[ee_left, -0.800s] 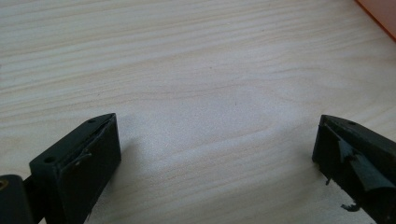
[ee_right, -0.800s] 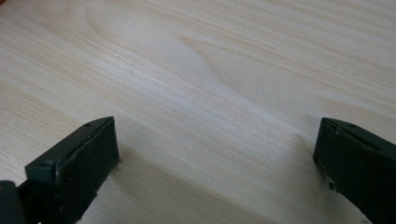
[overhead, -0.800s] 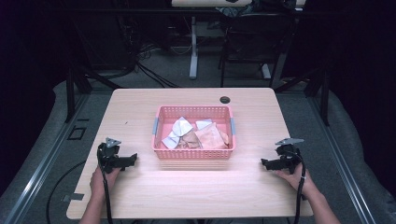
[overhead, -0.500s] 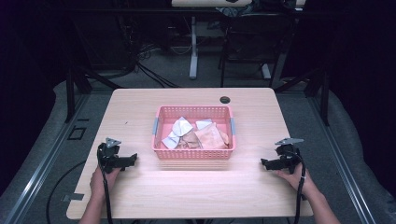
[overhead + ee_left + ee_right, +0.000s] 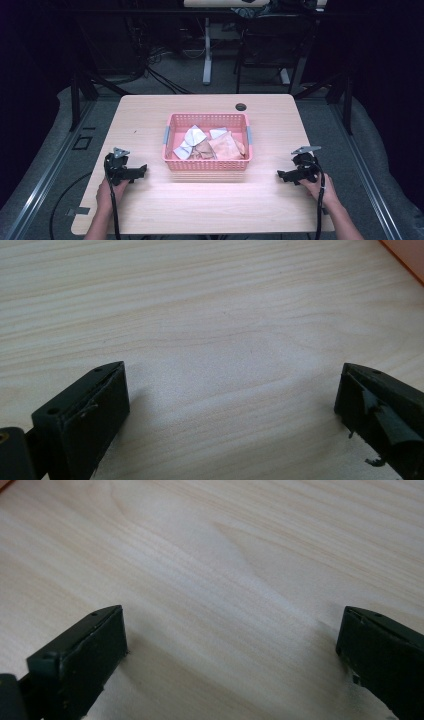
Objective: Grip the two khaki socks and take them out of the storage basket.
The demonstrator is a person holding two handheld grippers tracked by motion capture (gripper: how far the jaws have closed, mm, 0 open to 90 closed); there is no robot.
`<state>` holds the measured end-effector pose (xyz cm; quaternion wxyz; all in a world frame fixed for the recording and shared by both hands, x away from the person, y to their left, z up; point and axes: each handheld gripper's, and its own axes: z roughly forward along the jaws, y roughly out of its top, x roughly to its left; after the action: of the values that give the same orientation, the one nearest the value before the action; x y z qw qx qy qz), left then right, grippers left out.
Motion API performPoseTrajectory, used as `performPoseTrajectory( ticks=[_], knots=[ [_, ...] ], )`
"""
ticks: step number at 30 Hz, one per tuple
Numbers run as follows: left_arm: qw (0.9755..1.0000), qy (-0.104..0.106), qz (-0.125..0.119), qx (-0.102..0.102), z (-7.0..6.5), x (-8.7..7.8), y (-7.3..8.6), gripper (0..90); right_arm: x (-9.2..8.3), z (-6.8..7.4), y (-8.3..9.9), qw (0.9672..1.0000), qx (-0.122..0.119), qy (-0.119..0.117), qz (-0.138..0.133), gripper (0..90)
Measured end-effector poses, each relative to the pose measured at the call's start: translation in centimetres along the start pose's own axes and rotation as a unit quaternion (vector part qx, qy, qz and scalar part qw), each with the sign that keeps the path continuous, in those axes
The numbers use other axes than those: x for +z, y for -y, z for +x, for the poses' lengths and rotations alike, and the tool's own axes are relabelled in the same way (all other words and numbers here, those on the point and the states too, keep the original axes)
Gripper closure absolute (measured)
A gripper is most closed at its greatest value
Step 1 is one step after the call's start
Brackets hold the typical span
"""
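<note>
The high view looks forward and down from above the person's side, taking in the whole table (image 5: 210, 205), the basket (image 5: 207, 165) at its middle, and the dark floor and stands beyond. The left gripper view rides on the left tongs (image 5: 227, 415) and faces close down along the jaws at bare wood, with a corner of the basket (image 5: 407, 255) at its top right edge. The right gripper view sits as near to the table (image 5: 225, 570) on the right tongs (image 5: 230, 655). All three views share the tabletop.
</note>
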<state>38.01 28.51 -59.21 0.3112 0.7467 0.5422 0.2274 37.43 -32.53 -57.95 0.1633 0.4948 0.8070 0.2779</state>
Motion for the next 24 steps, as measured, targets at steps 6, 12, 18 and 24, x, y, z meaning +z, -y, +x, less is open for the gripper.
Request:
performPoseTrajectory(
  ticks=[6, 12, 18, 24],
  knots=[
    [1.0000, 0.001, 0.000, 0.000, 0.0, 0.0, 0.0, 0.9, 0.2, 0.3, -1.0, 0.9992, 0.019, 0.026, 0.024, 0.9],
    [1.0000, 0.000, 0.000, 0.000, 0.0, 0.0, 0.0, 0.9, -0.8, 0.1, -2.1, 0.9961, 0.006, -0.019, 0.086, 0.0],
    [1.0000, 0.001, 0.002, 0.001, 0.0, 0.0, 0.0, 0.9, -2.6, 1.3, -4.0, 0.9954, -0.023, -0.016, 0.091, 0.0],
    [1.0000, -0.005, 0.002, -0.003, -0.2, 0.1, -0.1, 0.8, -3.6, 2.4, -5.5, 0.9951, -0.034, -0.014, 0.092, 0.0]
  ],
)
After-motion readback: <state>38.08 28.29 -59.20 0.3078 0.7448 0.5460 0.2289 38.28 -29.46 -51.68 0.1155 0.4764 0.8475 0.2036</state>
